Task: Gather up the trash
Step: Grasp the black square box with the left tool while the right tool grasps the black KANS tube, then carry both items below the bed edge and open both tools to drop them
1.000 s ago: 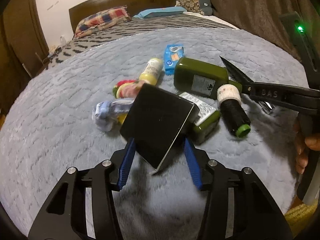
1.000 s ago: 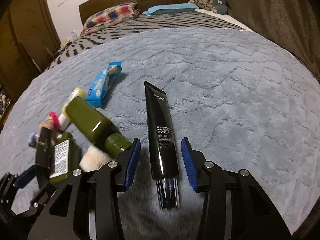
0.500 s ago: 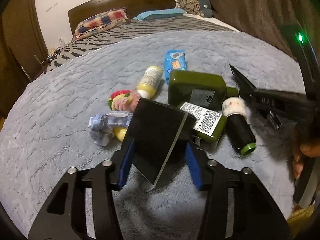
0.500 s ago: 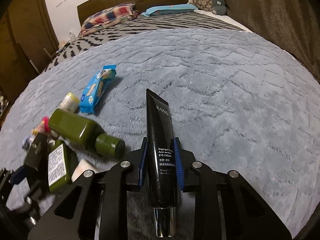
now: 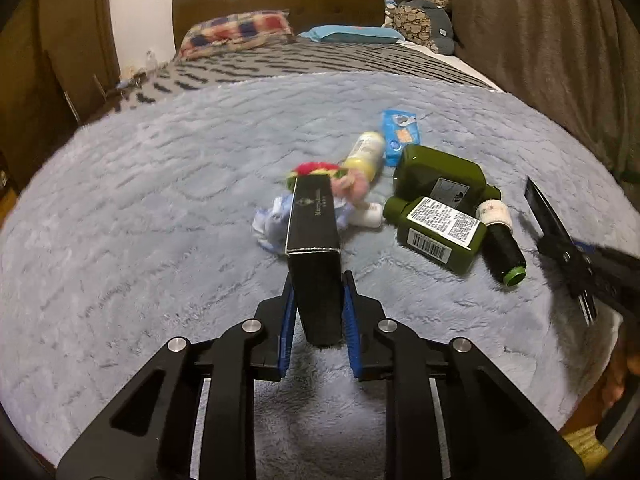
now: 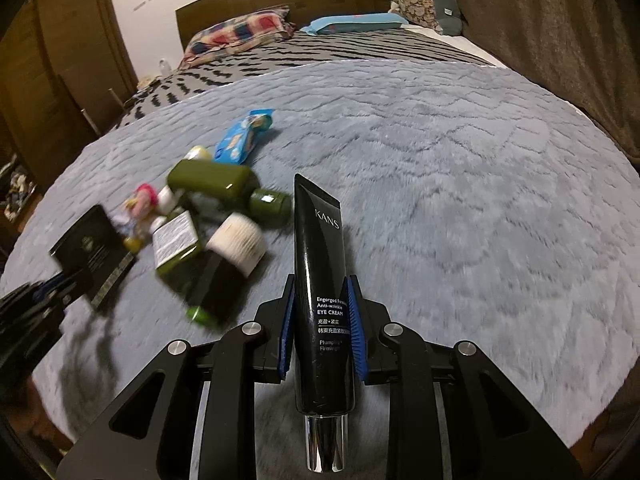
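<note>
Trash here is a scatter of spent toiletries on the grey fleece blanket of the bed. Two pieces are already taken: the left gripper, whose jaws have just been closing, pinches a flat black cardboard box across its thin sides, and the right gripper is clamped on the middle of a glossy black plastic eye-cream tube, cap toward the camera. The box looks light and stiff but crushable; the tube looks slick and squeezable, safest held near its firm shoulder. Two dark green bottles and a blue wrapper lie nearby on the blanket
</note>
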Demonstrator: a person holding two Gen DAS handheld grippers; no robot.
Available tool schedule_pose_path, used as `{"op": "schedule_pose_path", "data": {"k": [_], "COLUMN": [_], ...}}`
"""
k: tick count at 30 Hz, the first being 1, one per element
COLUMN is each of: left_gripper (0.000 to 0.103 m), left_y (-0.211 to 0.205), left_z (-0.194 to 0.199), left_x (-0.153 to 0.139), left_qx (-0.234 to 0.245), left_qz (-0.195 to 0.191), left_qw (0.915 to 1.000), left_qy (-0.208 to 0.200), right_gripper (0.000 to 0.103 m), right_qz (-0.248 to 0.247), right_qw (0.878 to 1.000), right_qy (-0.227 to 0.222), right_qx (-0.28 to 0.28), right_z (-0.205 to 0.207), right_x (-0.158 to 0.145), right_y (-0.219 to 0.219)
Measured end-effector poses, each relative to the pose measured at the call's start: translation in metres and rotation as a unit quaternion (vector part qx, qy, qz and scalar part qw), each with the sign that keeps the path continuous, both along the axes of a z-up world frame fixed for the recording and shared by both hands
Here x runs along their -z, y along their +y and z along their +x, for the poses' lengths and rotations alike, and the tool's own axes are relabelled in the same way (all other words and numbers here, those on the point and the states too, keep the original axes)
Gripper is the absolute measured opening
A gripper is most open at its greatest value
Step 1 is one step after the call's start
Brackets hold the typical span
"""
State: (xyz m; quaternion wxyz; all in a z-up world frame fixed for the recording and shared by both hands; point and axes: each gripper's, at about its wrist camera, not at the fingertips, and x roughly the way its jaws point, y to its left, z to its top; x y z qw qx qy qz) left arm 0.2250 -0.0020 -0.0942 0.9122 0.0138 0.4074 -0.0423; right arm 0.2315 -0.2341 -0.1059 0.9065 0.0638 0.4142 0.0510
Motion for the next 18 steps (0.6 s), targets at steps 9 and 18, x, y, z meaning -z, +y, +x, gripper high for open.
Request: {"op": "schedule_pose_path", "data": {"k": [9, 18], "left_gripper": [0.019, 0.019], "left_y": [0.005, 0.002], "left_z": [-0.017, -0.112], "left_x": [-0.003, -0.039], "left_qx": [0.002, 0.012], "left_qz": [-0.032, -0.039], "left_qw": [0.9994, 0.9977], "left_qy": [-0.013, -0.054], "right_gripper": [0.025, 0.025], "right_qz": [0.007, 0.020], "right_qw": [1.000, 0.997], "right_qy": [-0.020, -0.061], "right_qx": [-0.017, -0.034], "right_z": [-0.050, -0.124], "right_x": [-0.009, -0.028], "right_y": [0.008, 0.017]}}
